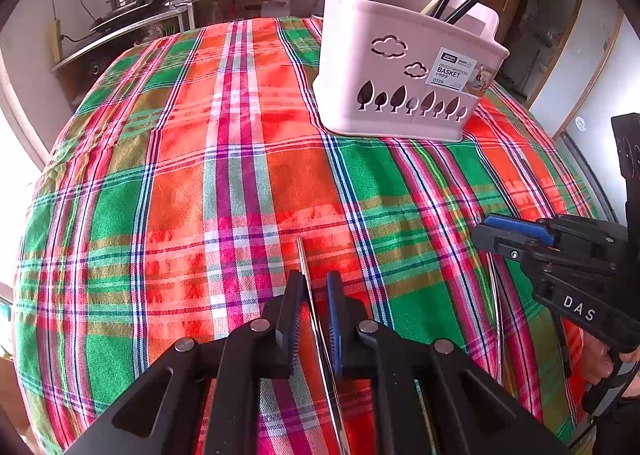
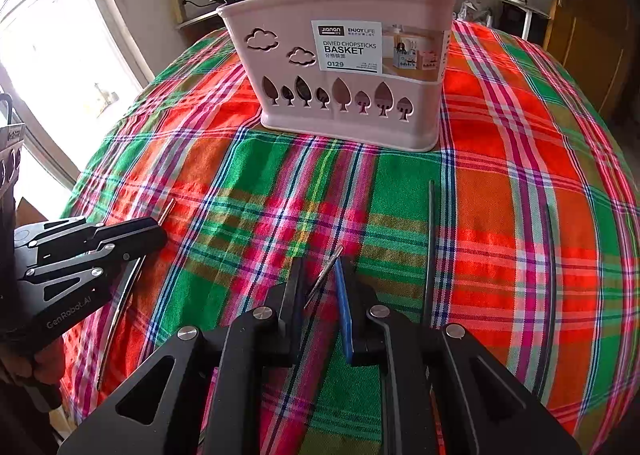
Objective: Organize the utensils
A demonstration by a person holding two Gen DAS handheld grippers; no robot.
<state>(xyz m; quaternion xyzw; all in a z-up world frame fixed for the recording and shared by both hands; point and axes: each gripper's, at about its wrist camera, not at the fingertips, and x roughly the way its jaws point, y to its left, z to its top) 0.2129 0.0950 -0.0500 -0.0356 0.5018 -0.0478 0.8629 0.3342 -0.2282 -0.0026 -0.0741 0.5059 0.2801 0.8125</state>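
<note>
Because both grippers work low over the plaid tabletop (image 1: 240,159), each straddles one metal chopstick. Left gripper (image 1: 316,295): fingers narrowly apart around a chopstick (image 1: 303,255), contact unclear. Right gripper (image 2: 320,283): the same around another chopstick (image 2: 326,275). The pink basket (image 2: 340,67), already holding utensils upright, stands well beyond, presumably the destination.
</note>
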